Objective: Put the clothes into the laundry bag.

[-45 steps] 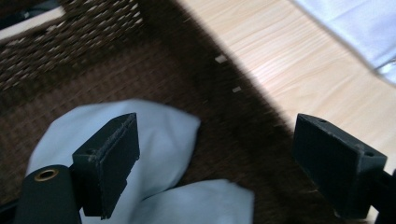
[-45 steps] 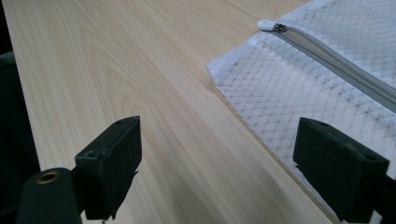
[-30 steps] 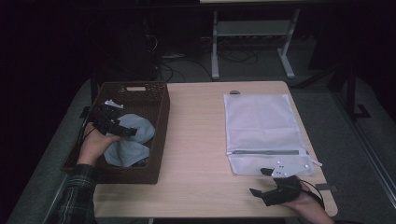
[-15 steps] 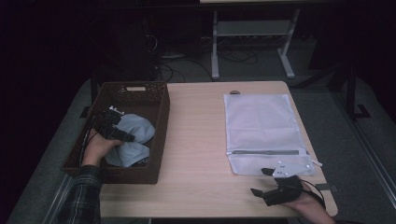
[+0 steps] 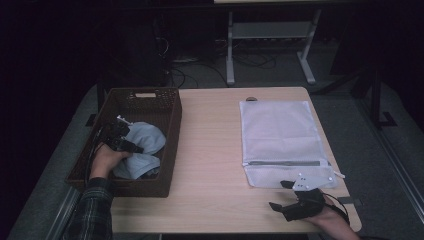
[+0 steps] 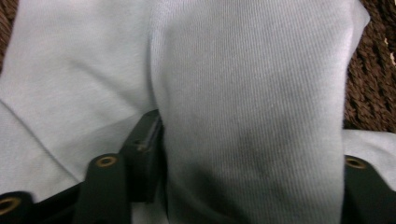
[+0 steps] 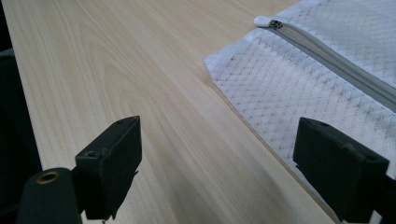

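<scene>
Our left gripper [image 5: 131, 146], jaws just closing, pinches the pale blue cloth [image 6: 243, 107] inside the wicker basket [image 5: 172, 125]; our right gripper [image 7: 219, 172] gapes wide over bare table [image 5: 210, 150] beside the mesh bag [image 5: 280, 135].

From above we see a dim room, black beyond the evenly lit bench [image 5: 210, 150]. Up close, the pale cloth [image 6: 243, 93] looks soft and slightly blurred; the wood grain stays sharp, without glare.
</scene>
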`<state>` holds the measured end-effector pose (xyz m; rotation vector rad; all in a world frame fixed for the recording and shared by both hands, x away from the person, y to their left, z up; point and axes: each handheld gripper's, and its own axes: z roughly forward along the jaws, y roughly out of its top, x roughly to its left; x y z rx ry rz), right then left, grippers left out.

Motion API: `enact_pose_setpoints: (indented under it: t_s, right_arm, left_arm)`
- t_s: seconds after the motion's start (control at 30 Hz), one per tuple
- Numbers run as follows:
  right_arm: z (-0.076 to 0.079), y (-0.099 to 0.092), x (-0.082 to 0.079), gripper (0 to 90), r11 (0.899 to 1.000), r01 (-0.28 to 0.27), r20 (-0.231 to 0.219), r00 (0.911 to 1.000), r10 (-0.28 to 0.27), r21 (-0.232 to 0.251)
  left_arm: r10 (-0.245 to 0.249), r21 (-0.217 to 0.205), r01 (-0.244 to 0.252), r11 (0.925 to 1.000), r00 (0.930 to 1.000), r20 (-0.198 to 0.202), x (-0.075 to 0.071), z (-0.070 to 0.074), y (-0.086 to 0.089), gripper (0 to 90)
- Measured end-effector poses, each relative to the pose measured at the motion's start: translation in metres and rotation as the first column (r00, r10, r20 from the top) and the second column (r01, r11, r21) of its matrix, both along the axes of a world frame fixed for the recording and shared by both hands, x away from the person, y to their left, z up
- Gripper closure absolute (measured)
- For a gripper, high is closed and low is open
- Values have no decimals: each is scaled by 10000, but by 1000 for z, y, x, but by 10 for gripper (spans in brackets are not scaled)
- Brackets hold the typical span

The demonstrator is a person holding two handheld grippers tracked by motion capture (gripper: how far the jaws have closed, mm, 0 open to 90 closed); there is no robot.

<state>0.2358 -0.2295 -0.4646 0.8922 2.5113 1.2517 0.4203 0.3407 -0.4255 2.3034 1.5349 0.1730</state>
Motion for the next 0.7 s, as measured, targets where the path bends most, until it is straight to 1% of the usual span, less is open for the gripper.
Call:
enact_pose_setpoints:
  t_s: [0.1,0.13,0.2,0.3,0.37,0.4,0.43,0.47,0.53,0.57,0.63,0.7]
  right_arm:
    - [0,0,0,154,10000,-28,6,10000,28,-51]
    - [0,0,-1,154,10000,-26,11,10000,27,-52]
    - [0,0,0,154,10000,-25,5,10000,25,-48]
    - [0,0,0,154,10000,-3,-11,10000,3,-39]
    - [0,0,0,154,10000,2,-15,10000,-2,-34]
    - [0,0,0,154,10000,18,-11,10000,-18,-17]
    - [0,0,0,154,10000,23,0,10000,-23,-24]
    - [0,0,0,154,10000,21,4,10000,-21,-22]
    - [0,-1,0,155,10000,35,27,10000,-35,-45]
    - [0,-1,0,155,10000,35,27,10000,-35,-45]
    - [1,-1,0,154,10000,87,20,10000,-87,-2]
    - [1,-1,0,154,10000,84,37,10000,-84,4]
  left_arm:
    - [32,230,-30,9997,9999,-102,-1,3,-1,577]
    - [54,219,-50,9997,9998,-166,-1,3,-1,621]
    - [81,168,-77,9998,9997,-226,-1,3,-1,665]
    - [147,4,-147,9999,9993,-333,-1,6,-1,685]
    - [157,-46,-159,9999,9994,-322,-2,6,-1,688]
    - [233,-221,-239,9995,9993,-286,-3,9,0,690]
    - [233,-221,-239,9995,9993,-286,-3,9,0,691]
    - [267,-396,-273,9988,9995,-156,-4,12,2,691]
    - [322,-563,-320,9979,9995,25,-5,16,3,691]
    - [322,-563,-320,9979,9995,25,-5,16,3,691]
    - [498,-867,-475,9951,9984,255,-8,23,7,691]
    - [558,-894,-529,9946,9979,313,-9,26,8,690]
